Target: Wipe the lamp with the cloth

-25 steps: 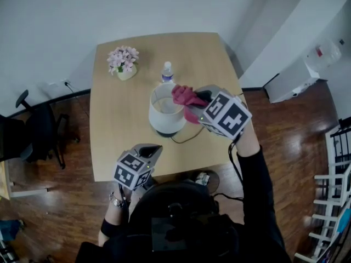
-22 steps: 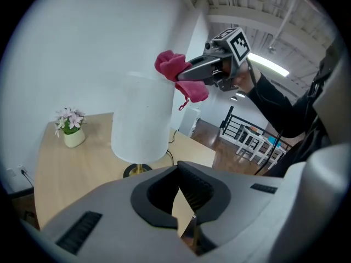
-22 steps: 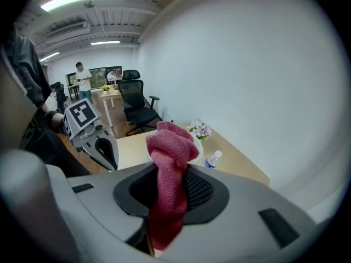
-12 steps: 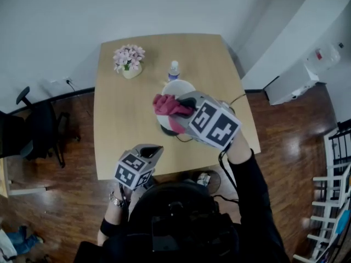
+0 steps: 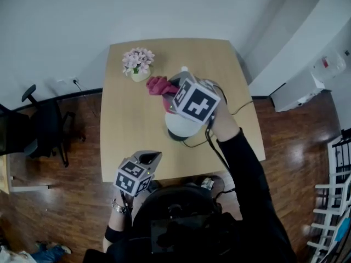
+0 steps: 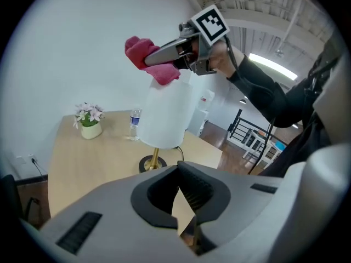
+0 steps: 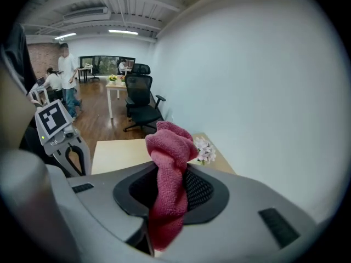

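Holding our left tongs pressed together with nothing between them at the near edge of the counter, we see the lamp standing mid-counter beyond them. Our right tongs clamp the bunched pink cloth at the top of the lamp's white shade. Farther back, a water bottle and a small pot of pink flowers stand towards the wall.

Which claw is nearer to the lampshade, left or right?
Right. The right claw holds the pink cloth at the top of the lampshade; the left claw is at the near edge of the table, apart.
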`<action>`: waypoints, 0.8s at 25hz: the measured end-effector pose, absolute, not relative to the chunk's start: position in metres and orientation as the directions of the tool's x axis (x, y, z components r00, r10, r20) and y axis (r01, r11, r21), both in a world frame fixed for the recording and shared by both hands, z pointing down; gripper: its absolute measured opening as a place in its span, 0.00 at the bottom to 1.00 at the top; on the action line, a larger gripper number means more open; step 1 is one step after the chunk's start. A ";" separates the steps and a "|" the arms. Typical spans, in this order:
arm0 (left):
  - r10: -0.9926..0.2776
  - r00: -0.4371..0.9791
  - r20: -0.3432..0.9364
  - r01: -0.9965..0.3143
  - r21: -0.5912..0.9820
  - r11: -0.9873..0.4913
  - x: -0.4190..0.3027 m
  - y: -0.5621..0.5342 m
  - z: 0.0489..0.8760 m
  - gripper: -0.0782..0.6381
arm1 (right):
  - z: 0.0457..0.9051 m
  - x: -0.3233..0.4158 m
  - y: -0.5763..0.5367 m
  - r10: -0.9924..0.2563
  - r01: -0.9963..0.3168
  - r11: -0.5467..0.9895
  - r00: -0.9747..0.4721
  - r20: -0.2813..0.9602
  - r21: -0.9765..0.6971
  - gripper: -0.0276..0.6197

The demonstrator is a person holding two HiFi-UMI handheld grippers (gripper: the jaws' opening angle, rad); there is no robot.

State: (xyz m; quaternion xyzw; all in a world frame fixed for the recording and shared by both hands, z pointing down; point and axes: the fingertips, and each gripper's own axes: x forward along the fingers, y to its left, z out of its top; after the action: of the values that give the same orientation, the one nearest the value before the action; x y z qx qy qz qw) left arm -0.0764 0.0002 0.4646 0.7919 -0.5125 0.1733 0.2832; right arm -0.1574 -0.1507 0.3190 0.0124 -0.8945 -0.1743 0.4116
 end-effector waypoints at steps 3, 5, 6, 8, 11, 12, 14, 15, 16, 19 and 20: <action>-0.720 0.397 0.569 -0.917 0.277 -0.287 -0.083 0.003 0.468 0.11 | 0.318 -0.150 -0.180 -0.220 0.076 0.936 -0.638 0.738 0.345 0.21; -0.720 0.392 0.572 -0.919 0.281 -0.277 -0.085 0.004 0.471 0.11 | 0.318 -0.137 -0.200 -0.246 0.034 0.939 -0.626 0.740 0.341 0.21; -0.720 0.390 0.574 -0.919 0.282 -0.274 -0.085 0.004 0.472 0.11 | 0.318 -0.129 -0.208 -0.257 0.011 0.941 -0.623 0.739 0.337 0.21; -0.717 0.392 0.577 -0.919 0.284 -0.274 -0.083 0.004 0.474 0.11 | 0.318 -0.112 -0.225 -0.285 -0.042 0.942 -0.621 0.730 0.332 0.21; -0.709 0.403 0.579 -0.915 0.284 -0.288 -0.078 0.000 0.476 0.11 | 0.320 -0.087 -0.237 -0.303 -0.106 0.946 -0.631 0.714 0.307 0.21; -0.705 0.407 0.580 -0.913 0.282 -0.295 -0.075 -0.002 0.476 0.11 | 0.319 -0.080 -0.239 -0.304 -0.124 0.947 -0.639 0.707 0.295 0.21; -0.696 0.417 0.584 -0.909 0.280 -0.309 -0.071 -0.007 0.476 0.11 | 0.317 -0.066 -0.241 -0.312 -0.160 0.947 -0.654 0.689 0.277 0.21; -0.692 0.421 0.586 -0.907 0.278 -0.316 -0.068 -0.008 0.477 0.11 | 0.316 -0.058 -0.242 -0.319 -0.178 0.946 -0.660 0.680 0.271 0.21; -0.688 0.425 0.588 -0.905 0.276 -0.323 -0.065 -0.010 0.477 0.11 | 0.316 -0.050 -0.241 -0.326 -0.195 0.944 -0.665 0.672 0.265 0.21; -0.677 0.436 0.593 -0.900 0.271 -0.342 -0.057 -0.013 0.477 0.11 | 0.323 -0.021 -0.236 -0.348 -0.239 0.937 -0.657 0.669 0.253 0.21; -0.672 0.439 0.596 -0.898 0.269 -0.348 -0.054 -0.013 0.478 0.11 | 0.328 -0.011 -0.233 -0.351 -0.252 0.936 -0.653 0.672 0.244 0.21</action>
State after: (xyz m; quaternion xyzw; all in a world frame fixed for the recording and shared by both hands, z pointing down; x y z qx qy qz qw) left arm -0.0544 -0.0129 0.4777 0.7975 -0.4922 0.1952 0.2893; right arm -0.0115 -0.2326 0.3284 0.1662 -0.9067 -0.0647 0.3822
